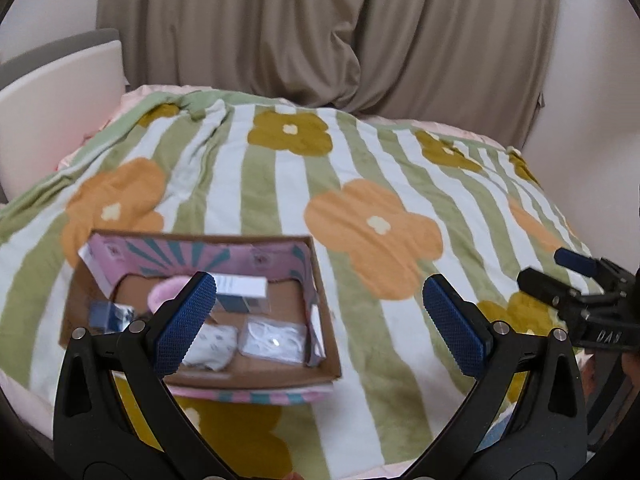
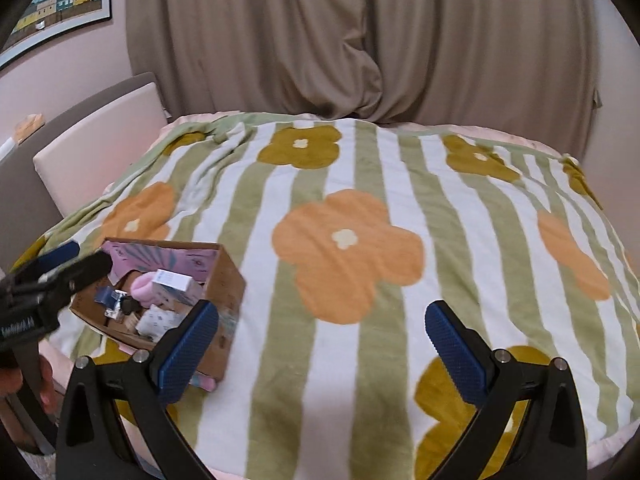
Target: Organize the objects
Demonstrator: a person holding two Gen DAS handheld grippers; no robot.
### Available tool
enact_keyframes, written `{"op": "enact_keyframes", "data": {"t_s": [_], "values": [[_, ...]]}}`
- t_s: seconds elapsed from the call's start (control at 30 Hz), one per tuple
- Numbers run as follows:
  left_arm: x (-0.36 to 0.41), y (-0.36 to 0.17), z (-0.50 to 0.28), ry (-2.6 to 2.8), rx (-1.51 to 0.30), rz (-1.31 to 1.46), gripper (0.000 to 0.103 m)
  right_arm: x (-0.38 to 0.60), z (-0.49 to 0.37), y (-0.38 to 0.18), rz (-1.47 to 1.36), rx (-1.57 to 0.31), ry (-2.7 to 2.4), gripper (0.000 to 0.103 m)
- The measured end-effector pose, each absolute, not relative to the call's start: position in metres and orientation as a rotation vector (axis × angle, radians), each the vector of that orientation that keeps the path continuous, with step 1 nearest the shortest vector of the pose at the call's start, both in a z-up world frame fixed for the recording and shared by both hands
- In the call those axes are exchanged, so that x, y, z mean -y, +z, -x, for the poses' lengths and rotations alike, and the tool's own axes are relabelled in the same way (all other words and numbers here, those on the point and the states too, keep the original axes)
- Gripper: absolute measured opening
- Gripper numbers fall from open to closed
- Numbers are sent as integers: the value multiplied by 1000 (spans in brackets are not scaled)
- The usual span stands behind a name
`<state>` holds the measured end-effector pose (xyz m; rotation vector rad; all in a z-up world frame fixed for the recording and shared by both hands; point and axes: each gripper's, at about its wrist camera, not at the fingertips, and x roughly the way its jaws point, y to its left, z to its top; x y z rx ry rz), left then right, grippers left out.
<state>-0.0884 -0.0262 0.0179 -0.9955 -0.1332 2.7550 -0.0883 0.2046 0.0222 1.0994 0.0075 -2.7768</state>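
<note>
Both our grippers hang spread wide with nothing between their blue pads: the left gripper (image 1: 320, 320) just above the cardboard box (image 1: 256, 378), the right gripper (image 2: 322, 346) over bare blanket (image 2: 360, 160) beside it. We read "DAS" on the right gripper's body; the other labels are blurred. Inside the box lie a white carton (image 1: 240, 286), a pink roll (image 1: 166, 292) and clear packets (image 1: 274, 340). Beige curtains (image 2: 360, 40) and a framed picture (image 2: 64, 0) back the striped, flowered bed.

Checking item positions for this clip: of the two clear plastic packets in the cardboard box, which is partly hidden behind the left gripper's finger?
The patterned packet, at the box's near-left; the plain white packet to its right shows in full.
</note>
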Motion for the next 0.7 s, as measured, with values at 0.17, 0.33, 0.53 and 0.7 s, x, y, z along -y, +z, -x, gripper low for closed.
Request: {"op": "enact_keyframes", "data": {"t_s": [0.17,0.33,0.53,0.7], "values": [[12,6,77,2800,92,988,103,-221,82,11,-1115,0,-2791,103],[8,5,80,2802,102,987,103,-233,81,7,-1115,10,-2800,103],[4,5,82,2788,107,992,103,-240,81,9,-1101,-7,-2833,103],[4,5,83,2781,110,999,103,-241,82,9,-1101,-7,-2834,103]]}}
